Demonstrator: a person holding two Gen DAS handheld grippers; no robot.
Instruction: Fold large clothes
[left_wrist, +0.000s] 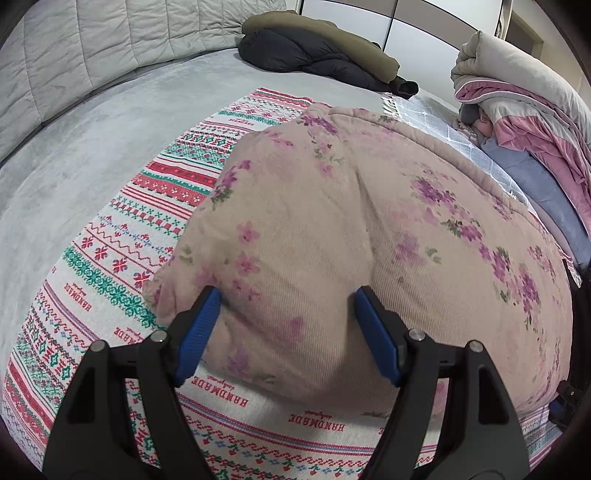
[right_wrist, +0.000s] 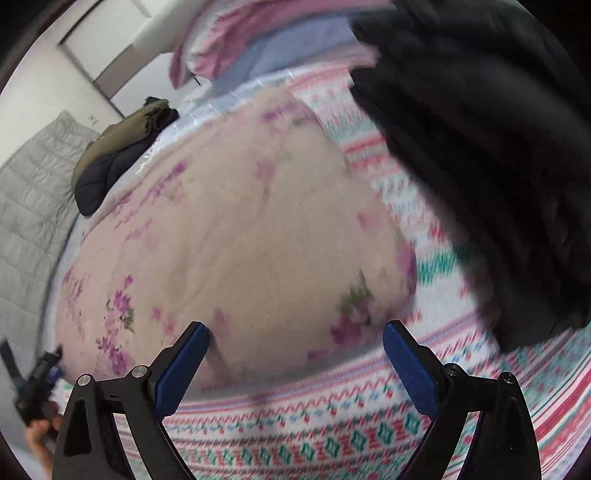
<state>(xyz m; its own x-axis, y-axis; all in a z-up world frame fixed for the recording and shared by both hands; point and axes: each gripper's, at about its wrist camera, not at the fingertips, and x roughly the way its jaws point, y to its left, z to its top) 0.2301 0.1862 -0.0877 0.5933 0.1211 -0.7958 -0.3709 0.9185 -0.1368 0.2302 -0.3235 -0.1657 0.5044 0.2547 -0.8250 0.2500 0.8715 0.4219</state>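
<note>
A padded beige garment with purple flowers (left_wrist: 332, 229) lies on a cross-stitch patterned cloth (left_wrist: 110, 280) spread over the bed. My left gripper (left_wrist: 287, 295) is at the garment's near left corner. Its blue pads (left_wrist: 201, 332) press into a thick bulge of fabric from both sides, and a crease runs up from the right pad. In the blurred right wrist view the same garment (right_wrist: 229, 229) fills the middle. My right gripper (right_wrist: 297, 326) hangs open and wider over its near edge, with no pad seen pressing on it.
Olive and black jackets (left_wrist: 317, 51) lie at the far end by a grey quilted headboard (left_wrist: 110, 48). Folded pink and grey quilts (left_wrist: 524, 110) are stacked on the right. A dark blurred mass (right_wrist: 480, 166) fills the upper right of the right wrist view. A hand (right_wrist: 37, 439) shows at its lower left.
</note>
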